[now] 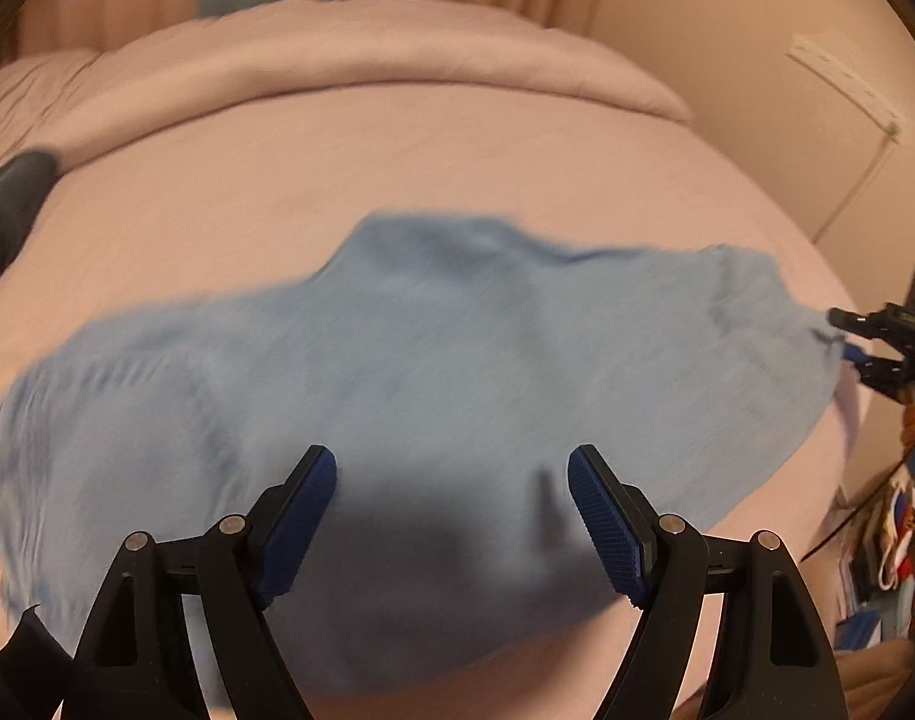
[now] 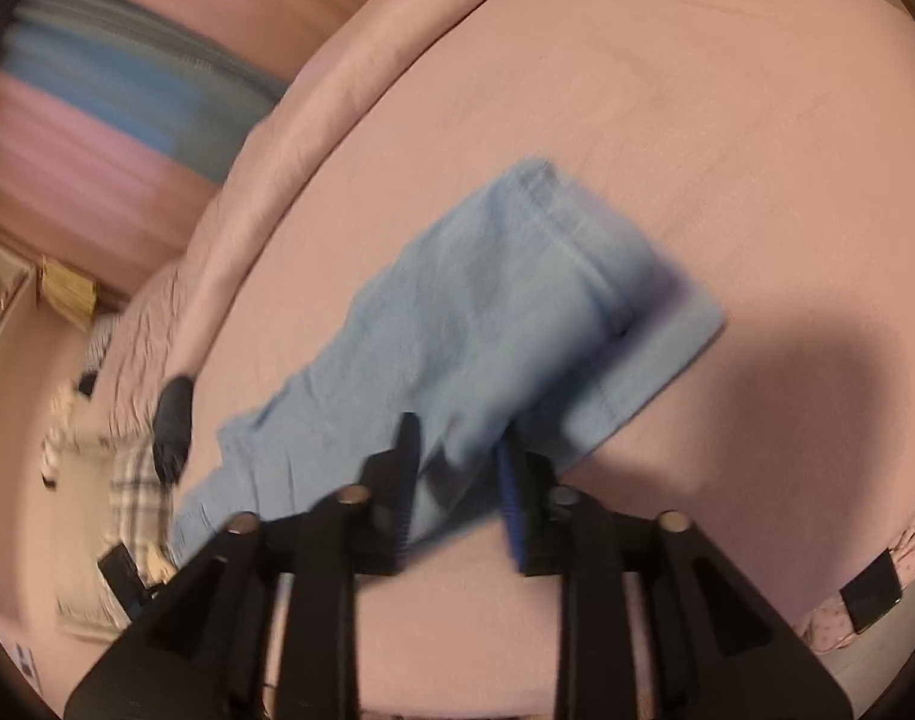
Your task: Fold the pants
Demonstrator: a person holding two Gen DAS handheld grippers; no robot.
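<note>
Light-blue pants [image 1: 433, 372] lie spread on the pink bed sheet [image 1: 349, 174], directly under and ahead of the left gripper [image 1: 452, 519], jaws wide apart, empty (likely poised for a hold). Right gripper [image 2: 457, 480] straddles a pants edge, jaws part-open, apparently not pinching.

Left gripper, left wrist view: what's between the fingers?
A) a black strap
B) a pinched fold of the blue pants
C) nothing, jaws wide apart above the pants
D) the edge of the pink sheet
C: the left gripper has its blue pads far apart with only open air between them, and the blue pants lie spread on the pink bed beneath, not pinched.
</note>
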